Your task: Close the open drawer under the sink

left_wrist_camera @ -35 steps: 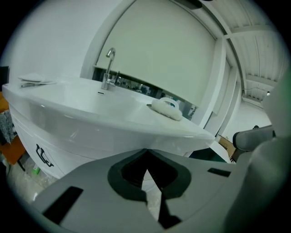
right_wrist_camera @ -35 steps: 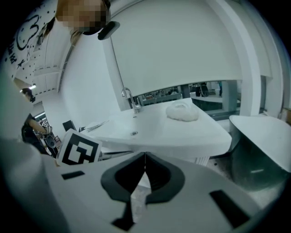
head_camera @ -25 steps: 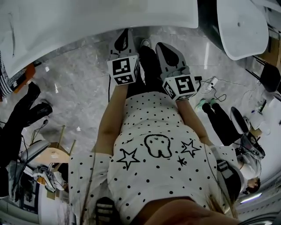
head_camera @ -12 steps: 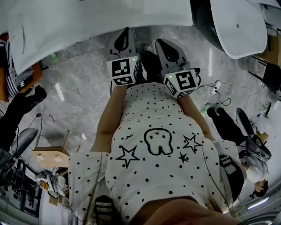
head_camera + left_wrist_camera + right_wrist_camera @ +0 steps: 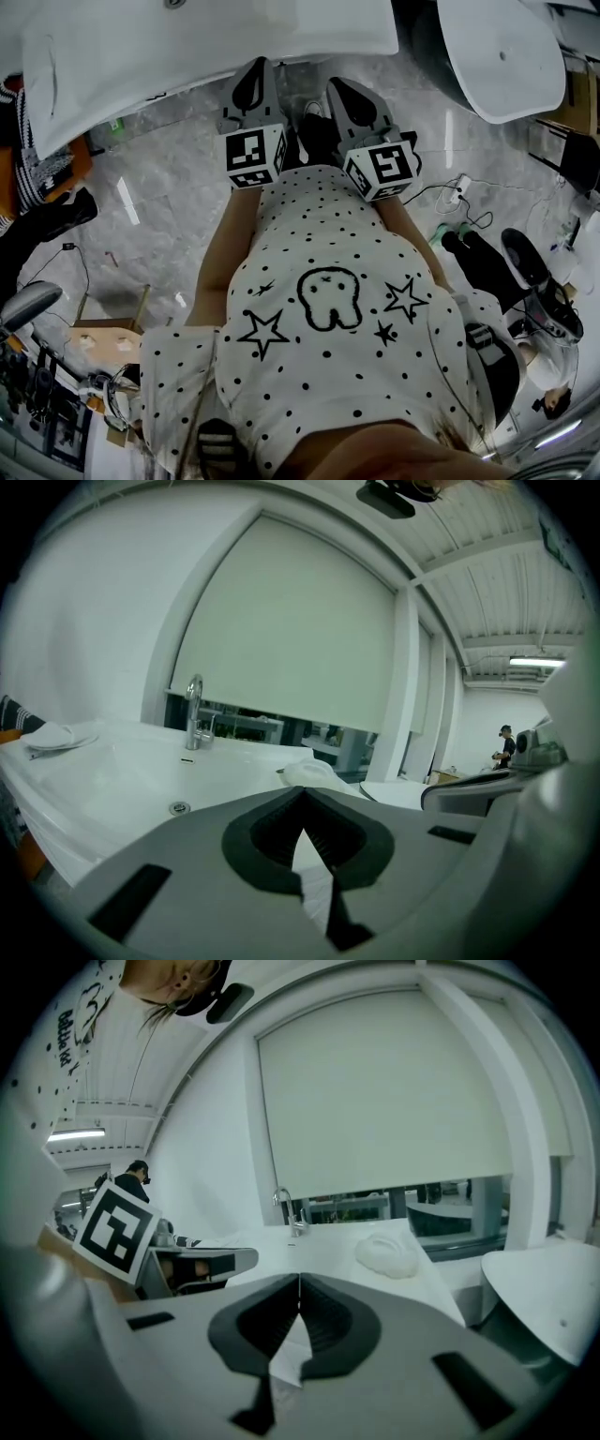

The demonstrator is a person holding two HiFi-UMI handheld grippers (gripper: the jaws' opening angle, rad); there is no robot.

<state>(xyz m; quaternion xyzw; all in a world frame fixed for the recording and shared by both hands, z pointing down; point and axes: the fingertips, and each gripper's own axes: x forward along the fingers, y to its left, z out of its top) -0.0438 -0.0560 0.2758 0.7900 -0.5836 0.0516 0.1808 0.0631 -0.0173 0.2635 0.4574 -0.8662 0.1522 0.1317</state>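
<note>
The left gripper [image 5: 302, 797] is fully closed. Its two grey moulded jaws meet at the tips with nothing between them, and its dark ribbed pads [image 5: 272, 832] curve apart behind the tips to leave a leaf-shaped hollow through which only white counter shows. The right gripper [image 5: 299, 1281] stands the same way, tips together and empty, with the same ridged black lining inside smooth grey shells. Each carries a marker cube [image 5: 253, 157] printed with black-and-white squares. In the head view both are held side by side at the front edge of the counter [image 5: 309, 37], and I cannot see either touching it.

The drawer appears in no view; the counter's overhanging front edge hides whatever sits beneath the sink.

The counter is a glossy white slab with rounded corners. A shallow rectangular basin [image 5: 112, 775] is sunk into it, with a small round metal drain [image 5: 179, 807] in its floor. A slim, shiny metal tap [image 5: 194, 714] stands upright at the back edge behind the basin. To the right of the basin, a soft white cloth [image 5: 386, 1252] lies crumpled in a low heap on the counter top. Behind the back edge a pale matte blind [image 5: 291, 639] hangs flat in an arched frame. Below the front edge the floor [image 5: 159, 187] is polished grey marble with pale veins. The person's shirt [image 5: 328, 375] is white with black dots and stars.
</note>
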